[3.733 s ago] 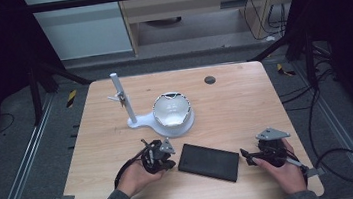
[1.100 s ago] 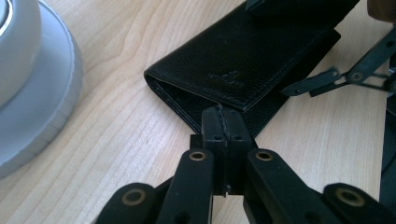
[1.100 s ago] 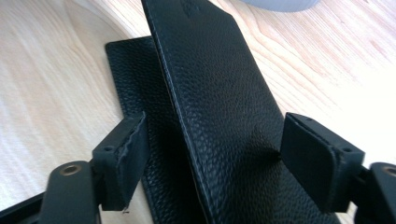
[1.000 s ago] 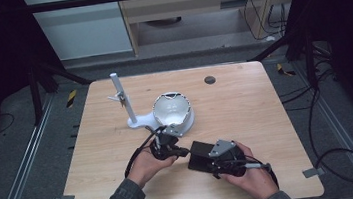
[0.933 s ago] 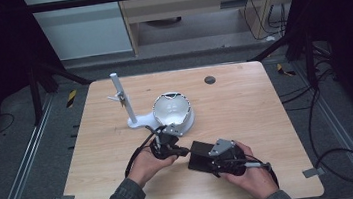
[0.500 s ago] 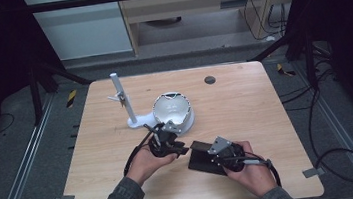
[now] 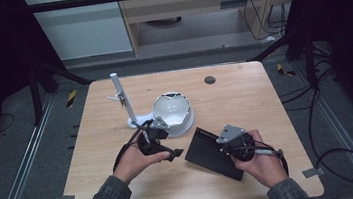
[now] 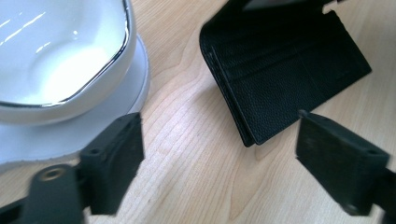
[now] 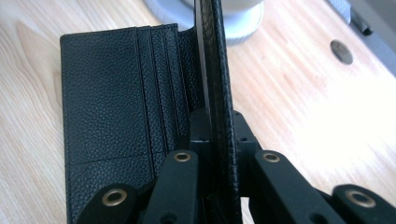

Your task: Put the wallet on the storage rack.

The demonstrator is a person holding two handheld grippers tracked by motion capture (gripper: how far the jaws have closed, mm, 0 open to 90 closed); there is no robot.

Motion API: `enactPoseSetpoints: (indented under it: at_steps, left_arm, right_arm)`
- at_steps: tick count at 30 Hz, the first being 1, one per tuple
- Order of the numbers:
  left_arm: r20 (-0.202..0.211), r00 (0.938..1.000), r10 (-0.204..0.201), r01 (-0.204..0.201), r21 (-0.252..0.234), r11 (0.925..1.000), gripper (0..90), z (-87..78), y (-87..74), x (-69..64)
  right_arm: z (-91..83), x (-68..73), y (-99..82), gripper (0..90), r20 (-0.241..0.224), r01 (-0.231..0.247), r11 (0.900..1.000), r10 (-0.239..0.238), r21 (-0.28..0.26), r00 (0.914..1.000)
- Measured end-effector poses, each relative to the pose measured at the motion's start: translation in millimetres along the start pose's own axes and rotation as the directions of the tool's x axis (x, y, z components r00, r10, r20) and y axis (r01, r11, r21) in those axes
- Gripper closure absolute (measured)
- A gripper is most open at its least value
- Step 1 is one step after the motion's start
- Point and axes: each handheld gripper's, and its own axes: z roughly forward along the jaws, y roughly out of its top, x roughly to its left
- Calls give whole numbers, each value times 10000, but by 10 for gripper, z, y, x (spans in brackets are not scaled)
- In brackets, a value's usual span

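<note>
Black wallet (image 7: 209,152) between two grippers

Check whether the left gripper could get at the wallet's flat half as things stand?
Probably yes: the left gripper is open, with bare wood between it and the wallet, whose other flap the right gripper holds upright.

A light wooden table (image 7: 244,96) fills the frame's centre. Grey carpet (image 7: 14,148) surrounds it. A pale cabinet (image 7: 193,2) stands at the top.
</note>
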Motion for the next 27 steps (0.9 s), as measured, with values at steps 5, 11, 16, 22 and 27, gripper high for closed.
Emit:
enactPoseSetpoints:
  at_steps: [5, 11, 16, 22, 27]
  left_arm:
    - [-207, 9997, 121, -125, -190, 9997, 110, 12, 53, -30]
    - [-312, 9990, 323, -336, -443, 9985, 118, -22, 141, -67]
    - [-369, 9985, 412, -433, -598, 9973, 118, -91, 206, -78]
    - [-408, 9979, 500, -522, -546, 9971, 120, -143, 234, -74]
    - [-349, 9983, 465, -485, -581, 9971, 121, -164, 229, -66]
  right_arm:
    - [-75, -27, -10, 837, -33, -56, 9968, 54, -801, 10000]
    - [-149, -45, -2, 837, -72, -160, 9906, 152, -1360, 9999]
    - [-212, -90, 13, 837, -68, -327, 9839, 320, -1760, 9995]
    - [-266, -125, 48, 838, -4, -384, 9794, 391, -1980, 9992]
    - [-287, -140, 83, 838, 49, -317, 9762, 335, -2143, 9994]
